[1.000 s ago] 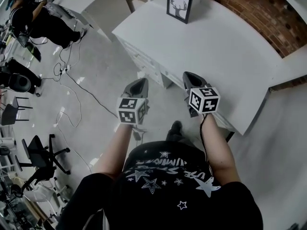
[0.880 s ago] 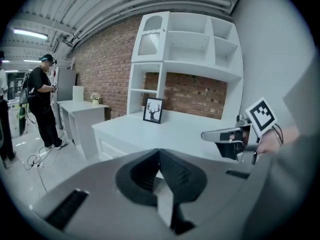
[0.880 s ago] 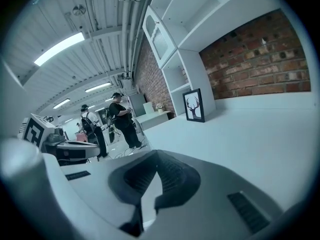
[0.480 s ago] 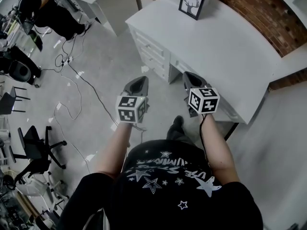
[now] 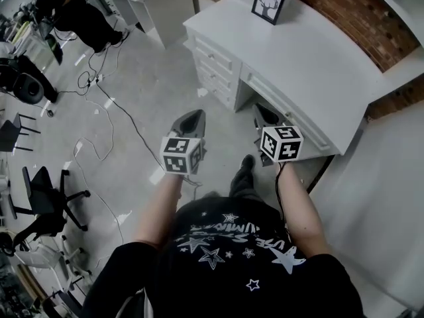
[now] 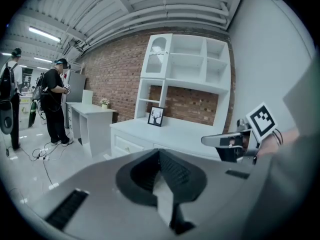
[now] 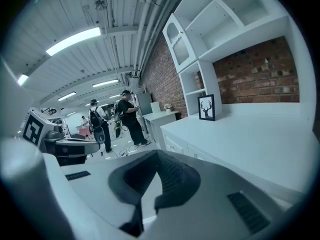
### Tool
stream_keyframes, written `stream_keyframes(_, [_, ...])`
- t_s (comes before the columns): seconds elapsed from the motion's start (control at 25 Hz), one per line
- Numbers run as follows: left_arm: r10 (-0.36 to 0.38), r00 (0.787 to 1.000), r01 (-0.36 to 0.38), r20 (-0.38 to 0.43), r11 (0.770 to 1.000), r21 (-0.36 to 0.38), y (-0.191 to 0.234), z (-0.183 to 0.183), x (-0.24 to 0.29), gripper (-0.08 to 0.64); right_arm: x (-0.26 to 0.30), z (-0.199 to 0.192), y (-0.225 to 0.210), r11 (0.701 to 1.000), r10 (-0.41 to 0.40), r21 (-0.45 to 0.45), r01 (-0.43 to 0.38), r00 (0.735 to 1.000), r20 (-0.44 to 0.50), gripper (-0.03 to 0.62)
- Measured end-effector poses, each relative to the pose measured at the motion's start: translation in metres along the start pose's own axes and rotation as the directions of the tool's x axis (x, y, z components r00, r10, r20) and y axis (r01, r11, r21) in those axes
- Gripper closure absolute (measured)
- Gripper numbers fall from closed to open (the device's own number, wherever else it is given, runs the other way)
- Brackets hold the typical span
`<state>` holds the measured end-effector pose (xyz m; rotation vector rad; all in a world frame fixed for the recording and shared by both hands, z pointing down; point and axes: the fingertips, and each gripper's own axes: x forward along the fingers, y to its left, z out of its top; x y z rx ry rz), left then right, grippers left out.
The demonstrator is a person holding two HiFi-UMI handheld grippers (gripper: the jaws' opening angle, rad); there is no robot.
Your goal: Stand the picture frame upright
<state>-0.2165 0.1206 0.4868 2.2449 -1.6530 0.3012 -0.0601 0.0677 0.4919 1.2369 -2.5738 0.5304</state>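
- The black-framed deer picture frame [image 5: 268,4] stands upright at the back of the white desk [image 5: 318,71]; the task looks done.
- The left gripper [image 5: 191,118] and right gripper [image 5: 266,113] hang well away, jaws together, empty.

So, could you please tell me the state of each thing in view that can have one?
picture frame: standing upright at the back of the desk, nothing touching it.
left tongs: shut, nothing between them, away from the frame.
right tongs: shut, nothing between them, away from the frame.
desk drawers: closed.
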Motion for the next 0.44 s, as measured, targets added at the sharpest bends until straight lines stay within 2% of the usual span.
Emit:
stream_keyframes(0.24, [-0.013, 1.0, 0.013, -0.012, 1.0, -0.002, -0.004, -0.02, -0.031, 0.541, -0.028, -0.024, 0.026, 1.0, -0.014, 0.002, 0.014, 1.0, -0.008, 0.577])
stream_keyframes(0.44, [-0.035, 0.999, 0.035, -0.021, 0.999, 0.001, -0.014, -0.033, -0.047, 0.541, -0.043, -0.042, 0.031, 0.999, -0.042, 0.018, 0.042, 0.999, -0.023, 0.577])
